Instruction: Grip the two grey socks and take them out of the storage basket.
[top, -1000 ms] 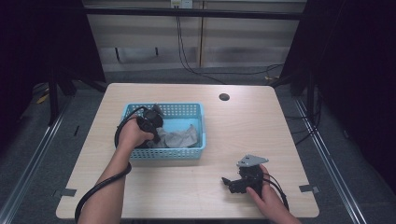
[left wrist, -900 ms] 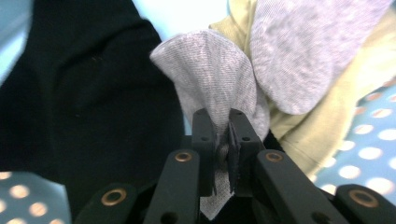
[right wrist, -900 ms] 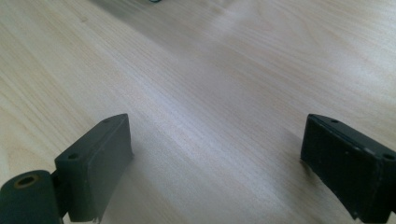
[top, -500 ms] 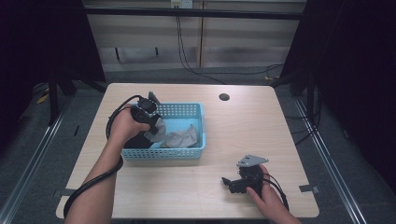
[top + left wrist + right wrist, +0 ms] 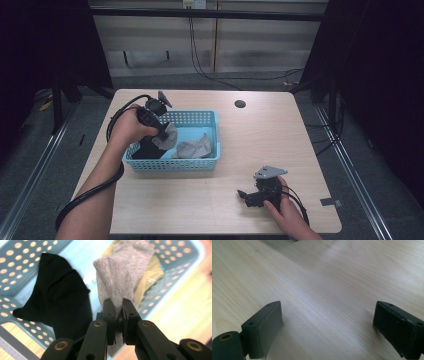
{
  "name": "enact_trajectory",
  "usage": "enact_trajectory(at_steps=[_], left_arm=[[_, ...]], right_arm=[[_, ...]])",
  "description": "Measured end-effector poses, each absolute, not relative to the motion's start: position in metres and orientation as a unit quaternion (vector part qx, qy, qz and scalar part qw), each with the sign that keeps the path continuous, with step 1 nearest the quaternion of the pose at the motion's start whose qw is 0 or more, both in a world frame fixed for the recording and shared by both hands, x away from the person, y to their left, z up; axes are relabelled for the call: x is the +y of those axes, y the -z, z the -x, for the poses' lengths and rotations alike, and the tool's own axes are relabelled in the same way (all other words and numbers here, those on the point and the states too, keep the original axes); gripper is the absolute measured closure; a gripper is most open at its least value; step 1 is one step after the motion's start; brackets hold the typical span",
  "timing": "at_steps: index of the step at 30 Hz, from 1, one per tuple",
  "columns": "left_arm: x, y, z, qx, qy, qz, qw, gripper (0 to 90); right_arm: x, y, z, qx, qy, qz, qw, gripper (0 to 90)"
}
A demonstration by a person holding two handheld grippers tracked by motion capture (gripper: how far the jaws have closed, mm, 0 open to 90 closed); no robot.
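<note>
A light blue perforated basket (image 5: 172,164) stands left of centre on the wooden table. My left gripper (image 5: 162,135) hangs over its left half, shut on a grey sock (image 5: 113,283) that dangles from the jaws (image 5: 170,136). Under it in the basket lie a black sock (image 5: 57,300) (image 5: 148,148), another grey sock (image 5: 196,147) (image 5: 140,255) and a yellowish cloth (image 5: 150,272). My right gripper (image 5: 244,196) rests on the table near the front right, its jaws wide apart with bare wood between them (image 5: 327,322).
A small dark round hole (image 5: 240,104) sits in the tabletop at the back, right of the basket. Cables trail from both grippers. The table edge is near the right hand (image 5: 290,212). Dark floor and rails surround the table.
My left gripper has risen out of the basket with the grey sock pinched in it. The right gripper has stayed where it was.
</note>
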State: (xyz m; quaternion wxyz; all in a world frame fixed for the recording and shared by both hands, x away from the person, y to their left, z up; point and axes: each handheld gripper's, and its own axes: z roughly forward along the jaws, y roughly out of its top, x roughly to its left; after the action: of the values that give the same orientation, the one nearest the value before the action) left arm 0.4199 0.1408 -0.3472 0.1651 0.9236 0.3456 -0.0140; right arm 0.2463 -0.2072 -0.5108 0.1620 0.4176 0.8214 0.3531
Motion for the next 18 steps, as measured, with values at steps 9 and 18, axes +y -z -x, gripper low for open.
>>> enact_trajectory(at_steps=[9, 18], left_arm=[[0.131, 0.326, -0.413, 0.314, 0.022, -0.935, 0.165, 83.3], [0.120, 0.316, -0.401, 0.290, 0.026, -0.941, 0.171, 83.3]], right_arm=[[-0.207, 0.511, -0.246, 0.822, -0.353, -0.417, 0.162, 8.3], [-0.207, 0.511, -0.246, 0.822, -0.353, -0.417, 0.162, 8.3]])
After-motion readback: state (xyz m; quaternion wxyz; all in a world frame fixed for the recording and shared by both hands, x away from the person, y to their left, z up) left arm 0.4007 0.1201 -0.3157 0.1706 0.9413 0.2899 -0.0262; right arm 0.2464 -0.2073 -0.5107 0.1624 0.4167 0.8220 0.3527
